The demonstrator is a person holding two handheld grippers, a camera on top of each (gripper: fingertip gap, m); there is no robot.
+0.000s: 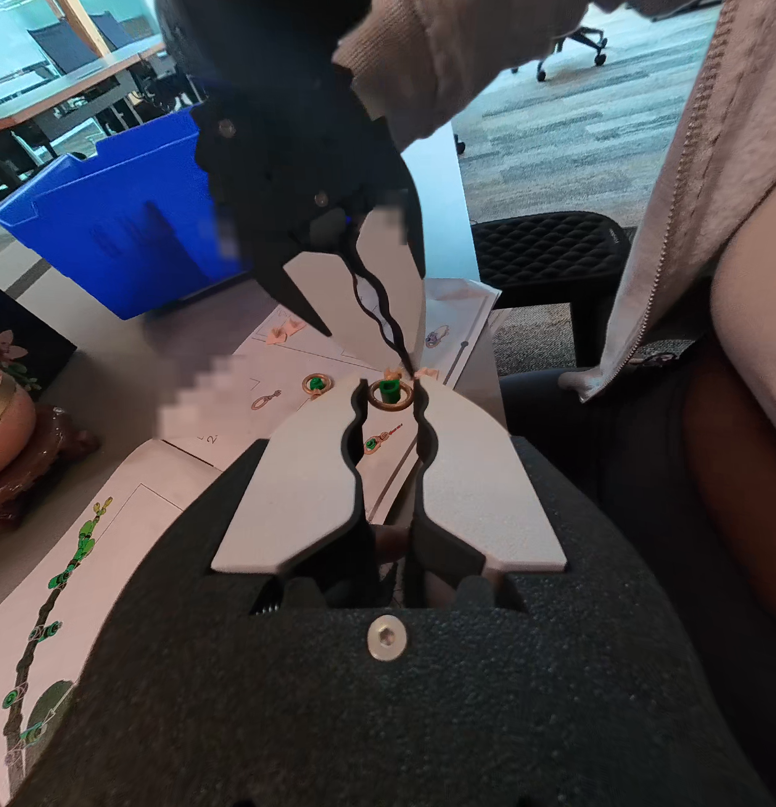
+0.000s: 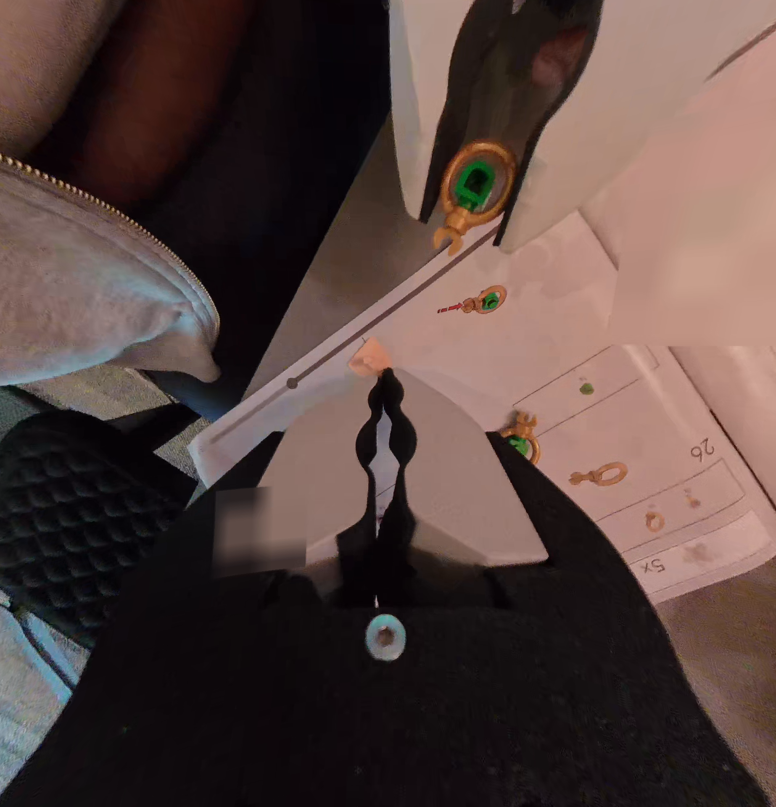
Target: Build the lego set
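Only from the right wrist: gold ring (image 2: 478, 183) with clip, pinched by left gripper (image 1: 390, 393); right gripper (image 2: 384, 375) closed beside pink piece (image 2: 369, 356).

Gold ring (image 2: 478, 181) between left tongs: glossy plastic, green peg (image 1: 388, 391) likewise. Paper booklet (image 2: 574, 349) beneath, matt. Gripper bodies rough black (grainy); fingers (image 1: 469, 471) smooth white.

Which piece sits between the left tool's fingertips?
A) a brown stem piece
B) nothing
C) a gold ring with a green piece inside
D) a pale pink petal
C: the left tool grips a gold ring with a green piece seated in its opening.
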